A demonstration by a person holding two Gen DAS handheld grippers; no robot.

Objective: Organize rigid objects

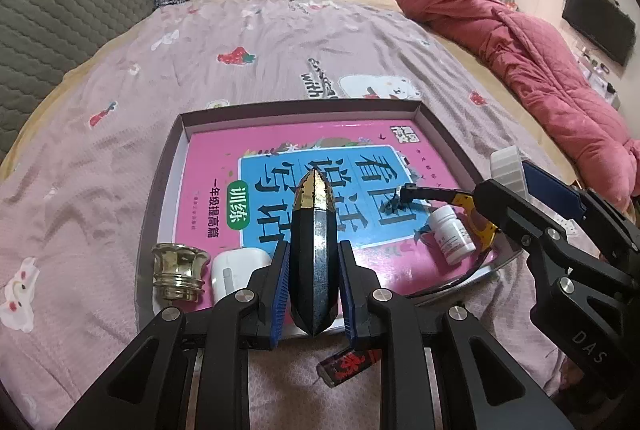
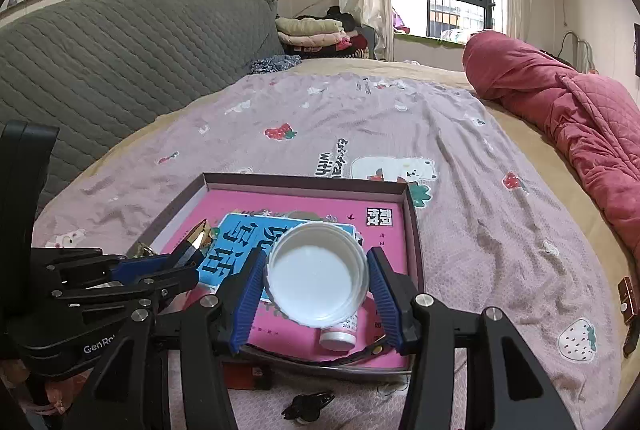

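My left gripper [image 1: 313, 262] is shut on a black faceted bottle with a gold tip [image 1: 313, 246], held above the near edge of a shallow box [image 1: 160, 189] that holds a pink book [image 1: 280, 149]. In the box lie a gold cap [image 1: 180, 270], a white earbud case [image 1: 236, 270], a small white pill bottle [image 1: 452, 234] and a black and yellow tool [image 1: 460, 201]. My right gripper [image 2: 318, 282] is shut on a white lid [image 2: 318, 274], open side toward the camera, above the box [image 2: 412, 230]. The pill bottle [image 2: 340, 334] lies below it.
The box sits on a pink printed bedsheet [image 1: 240, 49]. A red-labelled black object [image 1: 352, 366] lies on the sheet under my left gripper. A black key-like object [image 2: 308, 406] lies near the box. A rolled red quilt [image 1: 520, 49] lies right; a grey headboard [image 1: 60, 9] stands left.
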